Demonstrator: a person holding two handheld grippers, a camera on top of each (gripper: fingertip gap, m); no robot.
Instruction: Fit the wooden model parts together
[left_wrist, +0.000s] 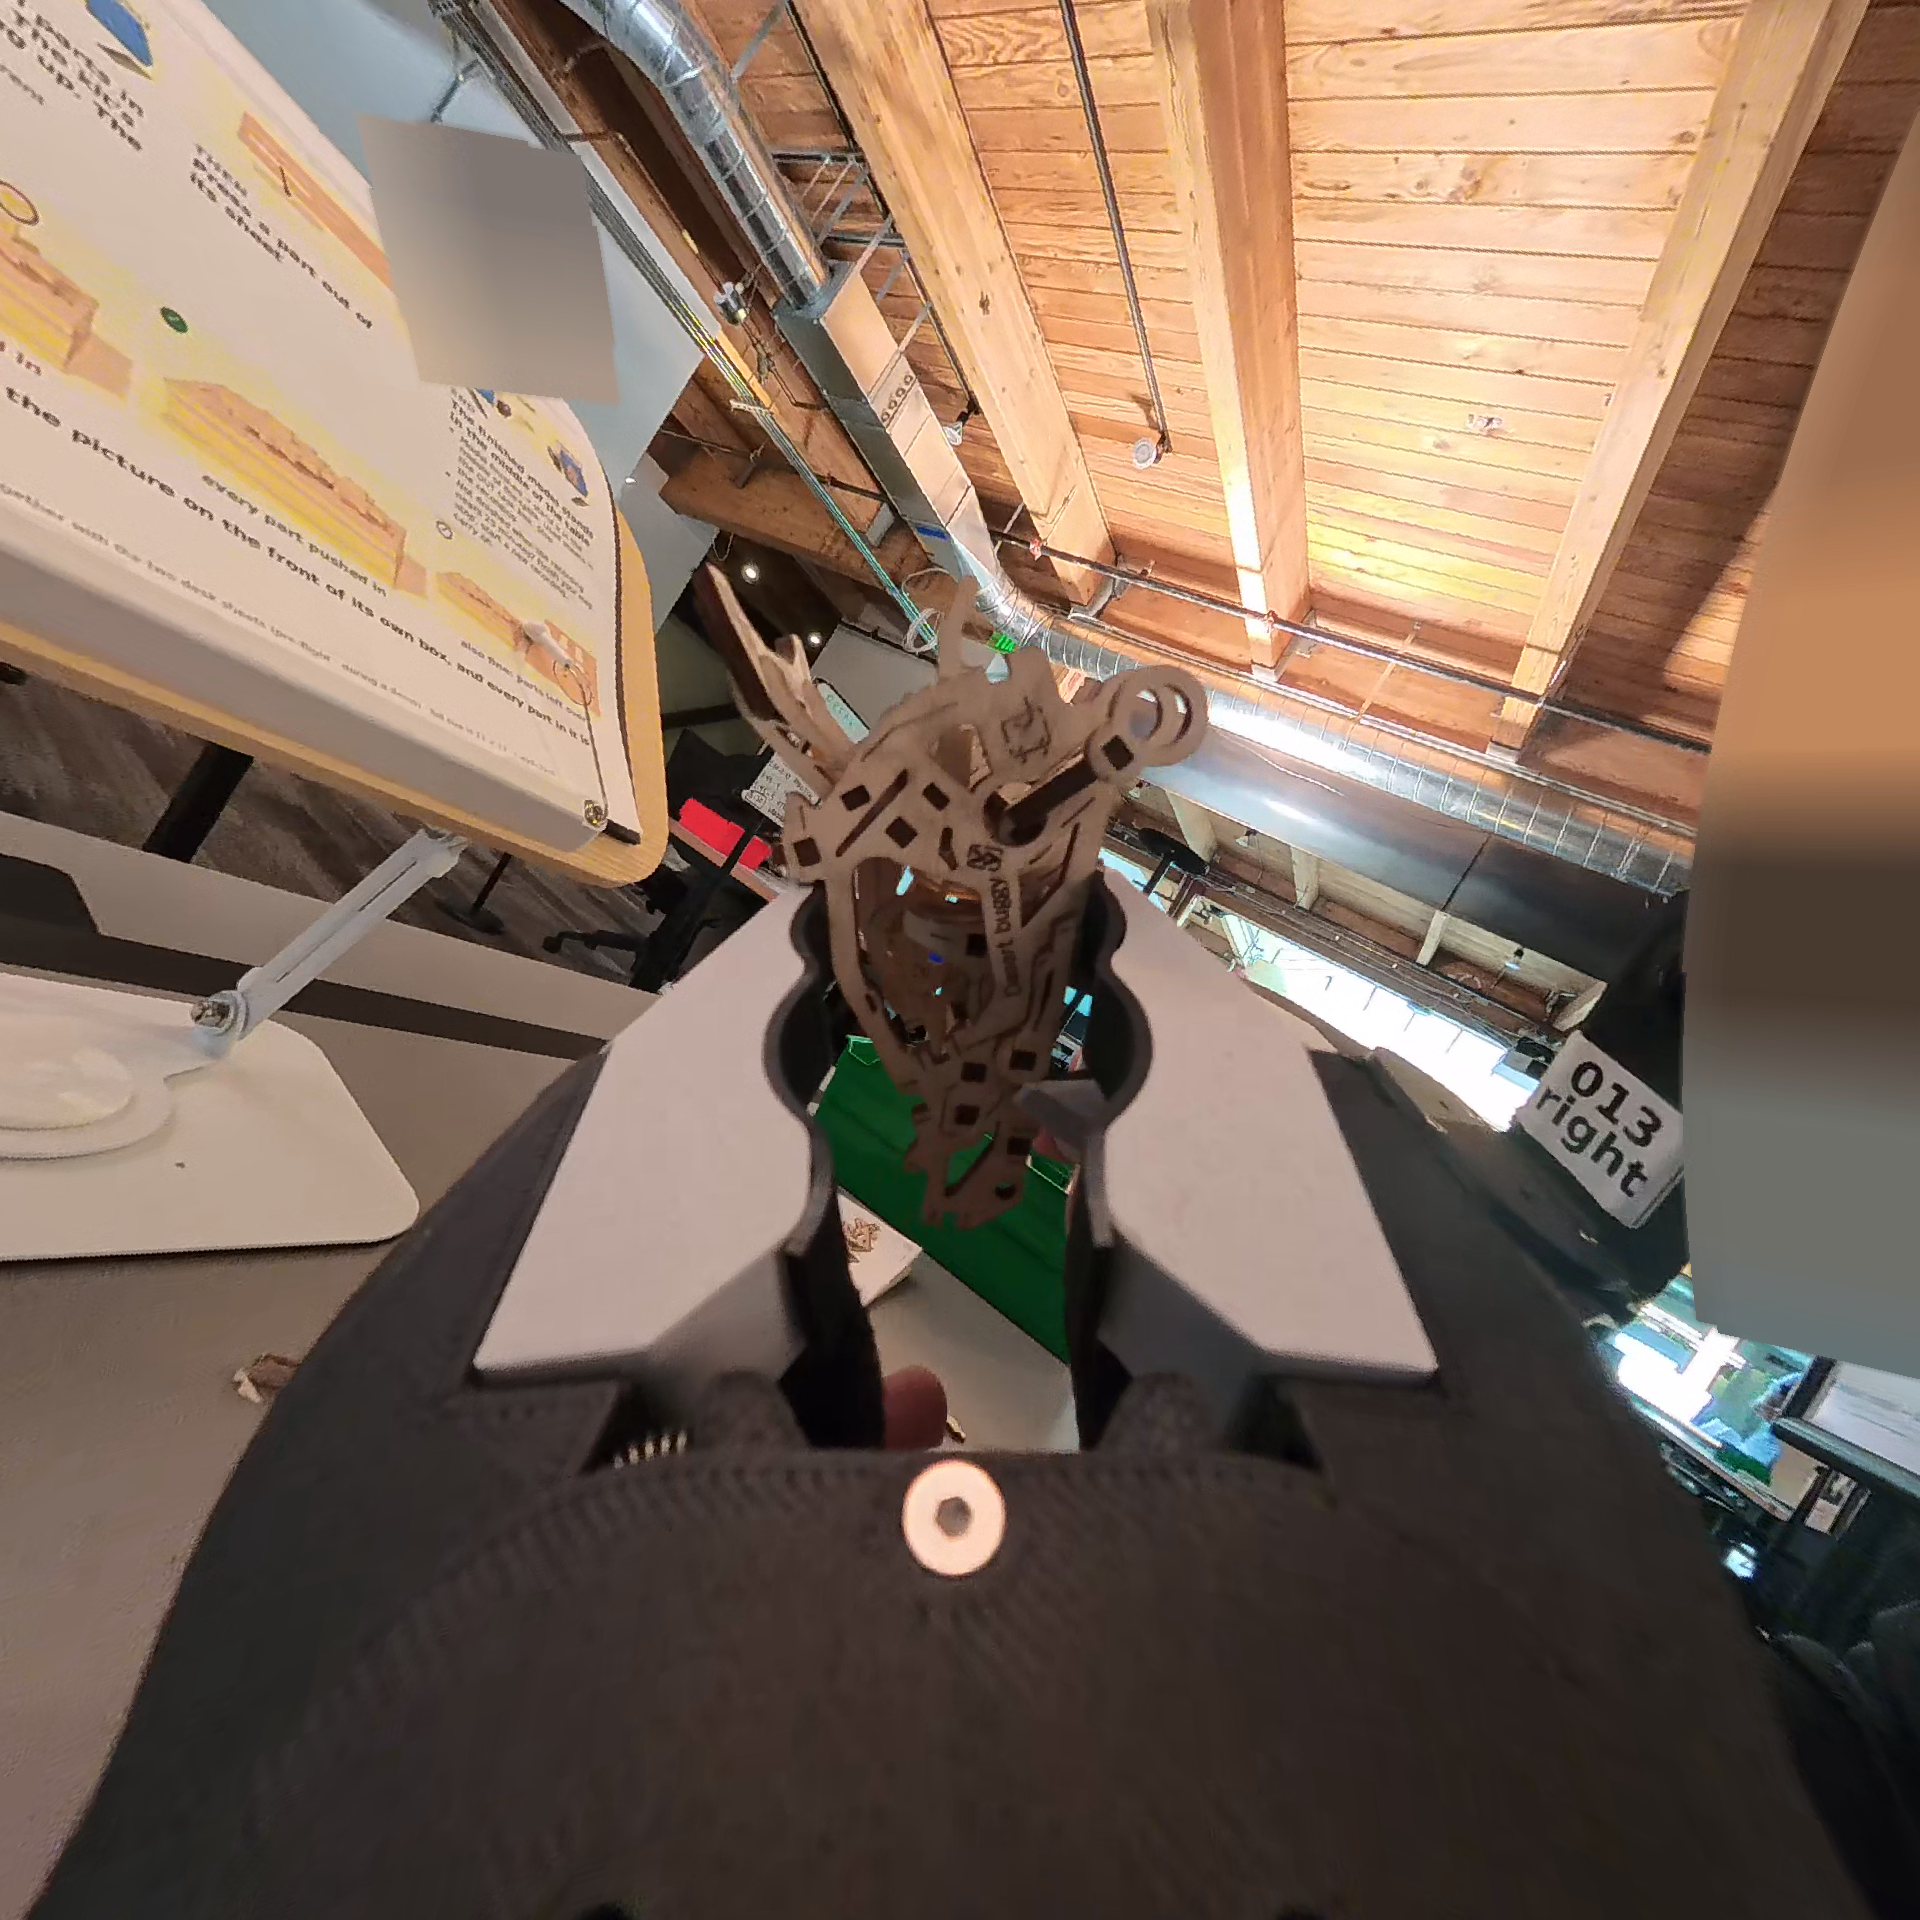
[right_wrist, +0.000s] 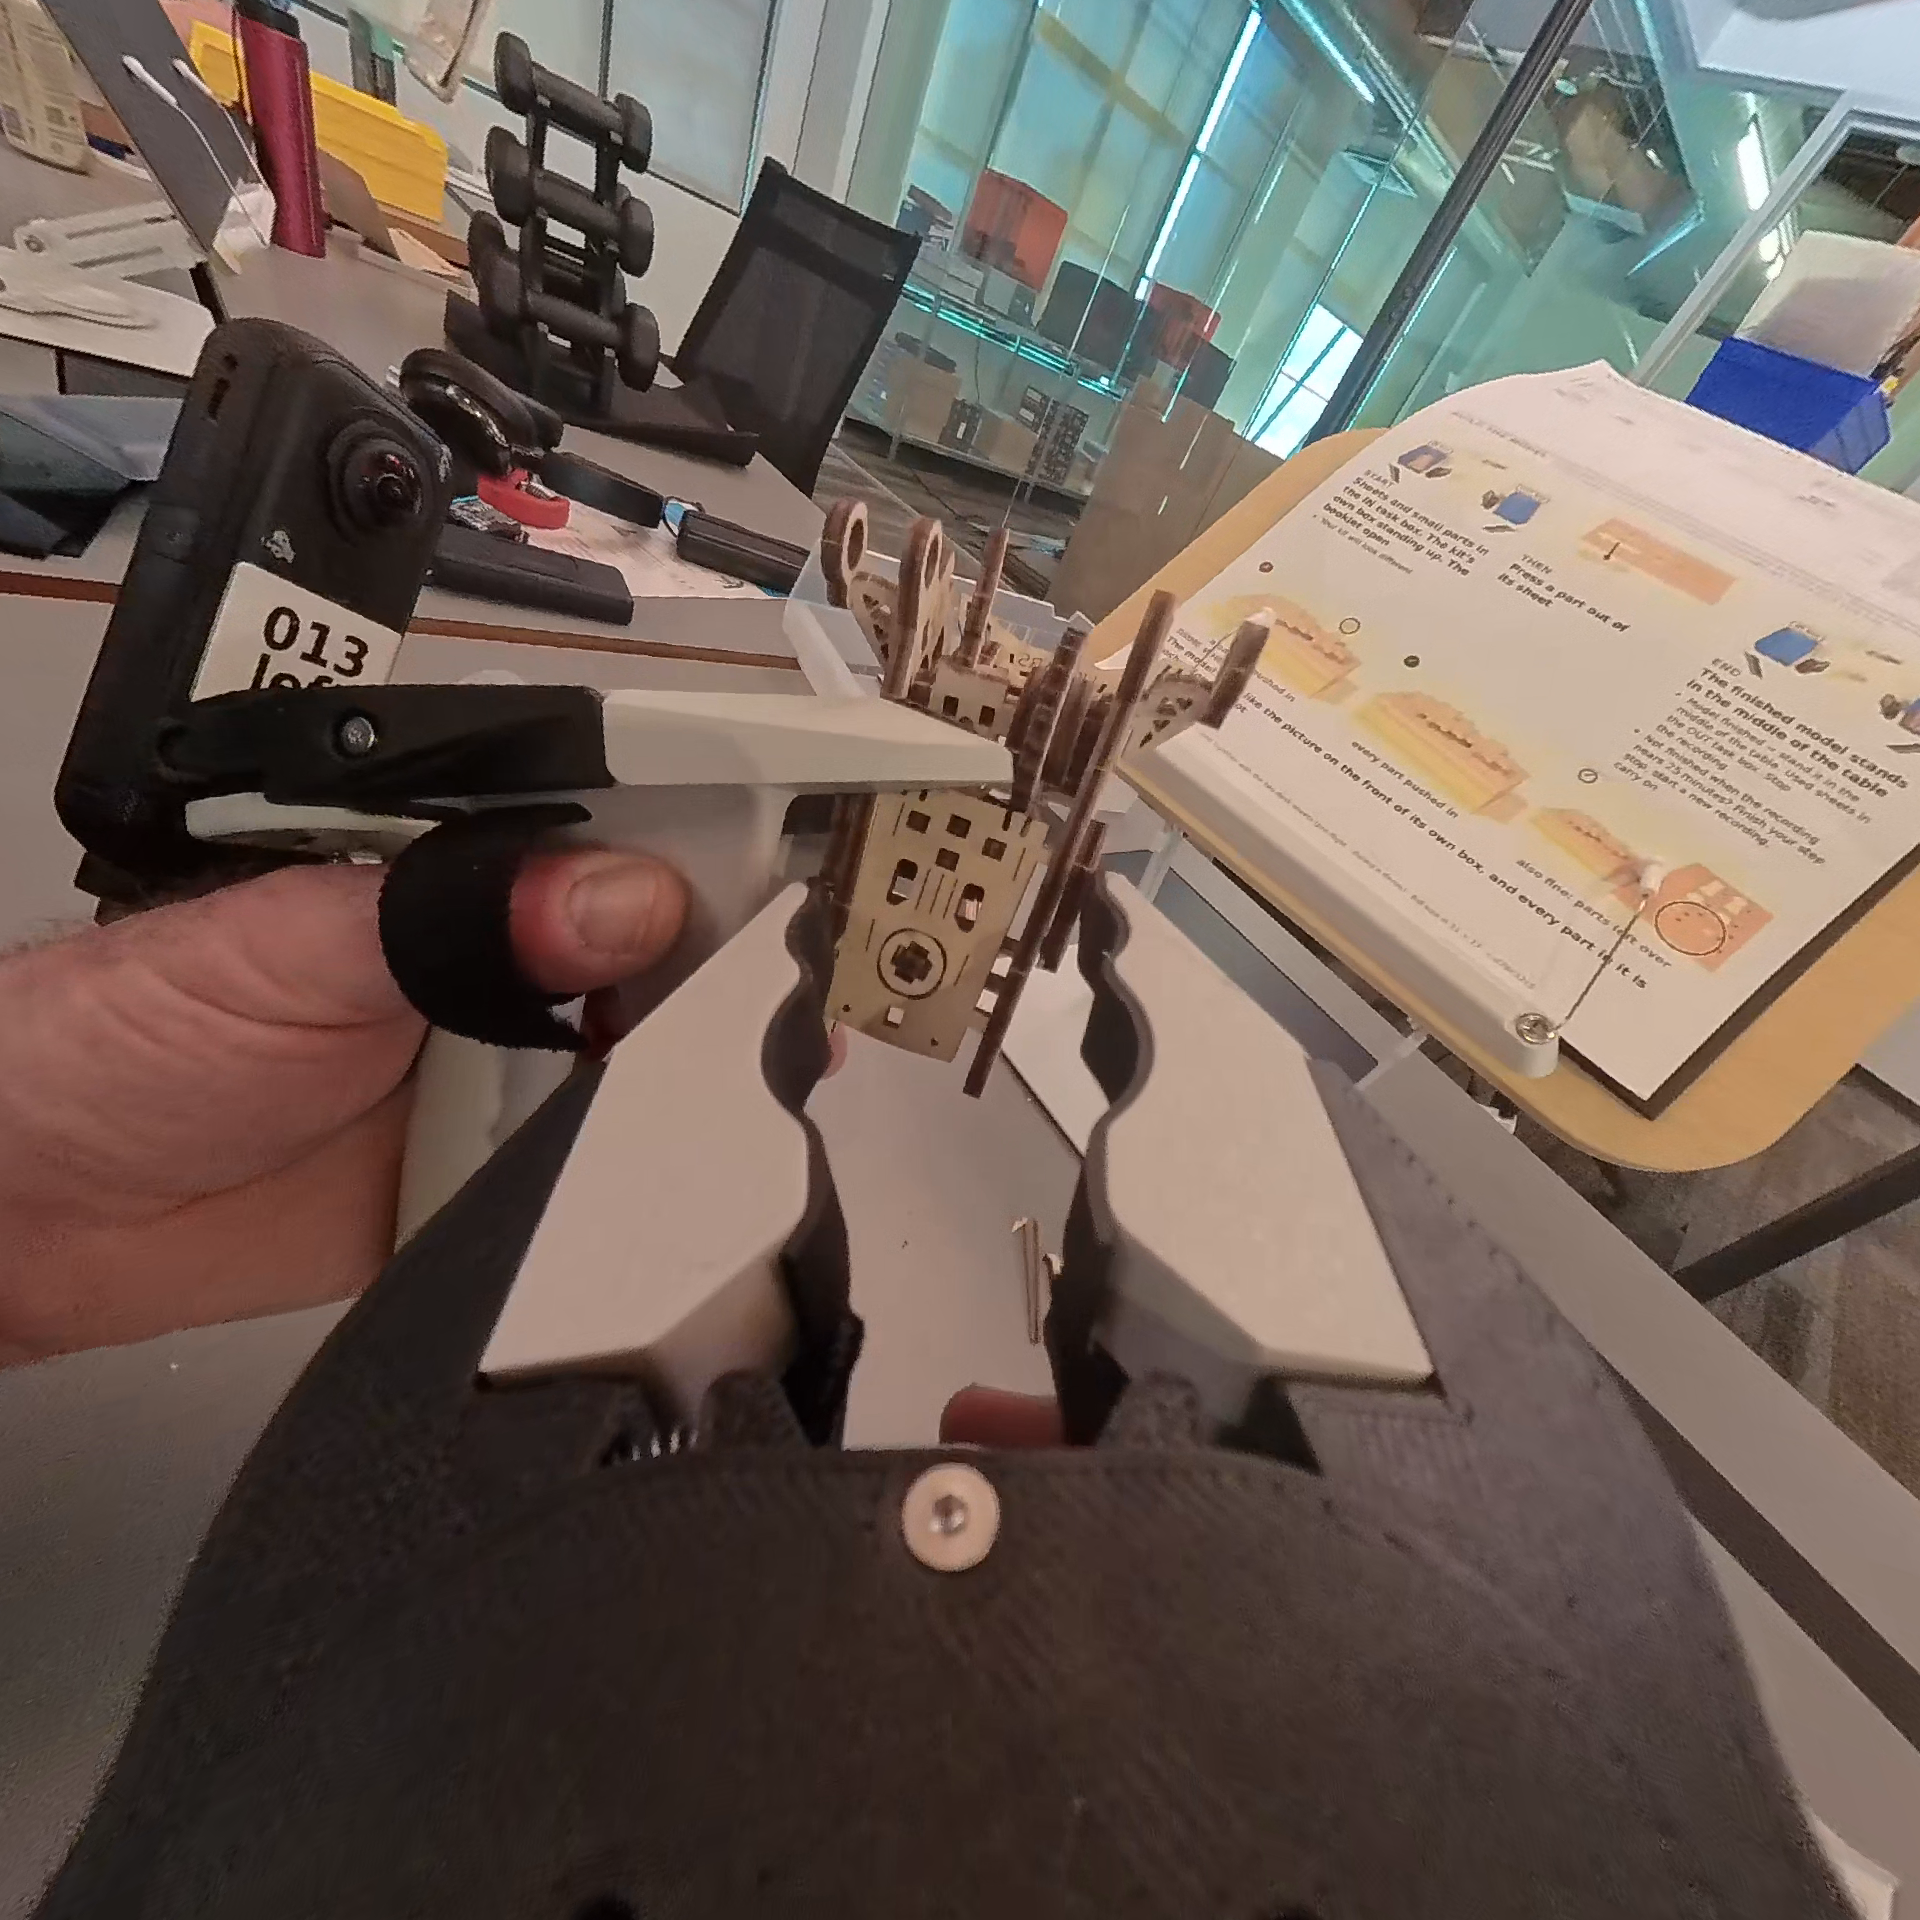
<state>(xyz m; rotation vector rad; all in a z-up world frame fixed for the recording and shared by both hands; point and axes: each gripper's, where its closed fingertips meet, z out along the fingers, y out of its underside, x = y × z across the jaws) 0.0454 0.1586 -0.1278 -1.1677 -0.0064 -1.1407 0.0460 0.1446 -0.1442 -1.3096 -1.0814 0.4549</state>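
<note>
A partly built wooden model (left_wrist: 956, 883) of laser-cut plates stands up between my left gripper's (left_wrist: 956, 935) fingers, and both pads press on its sides. In the right wrist view the left gripper (right_wrist: 810, 758) reaches in from the left, held by a hand (right_wrist: 208, 1039), and clamps the model's middle. The model's lower slotted panel (right_wrist: 935, 914) sits between my right gripper's (right_wrist: 951, 935) fingers, and the pads touch its edges. One grey fingertip of the right gripper (left_wrist: 1060, 1107) shows against the model's lower end in the left wrist view.
An instruction board (right_wrist: 1507, 727) leans on a stand at the right; it also shows in the left wrist view (left_wrist: 312, 468) with its white base (left_wrist: 156, 1143). A small wooden pin (right_wrist: 1029, 1278) lies on the grey table (right_wrist: 935, 1195). A dumbbell rack (right_wrist: 561, 208) stands far behind. Both grippers' tips are close together, under 4 cm apart.
</note>
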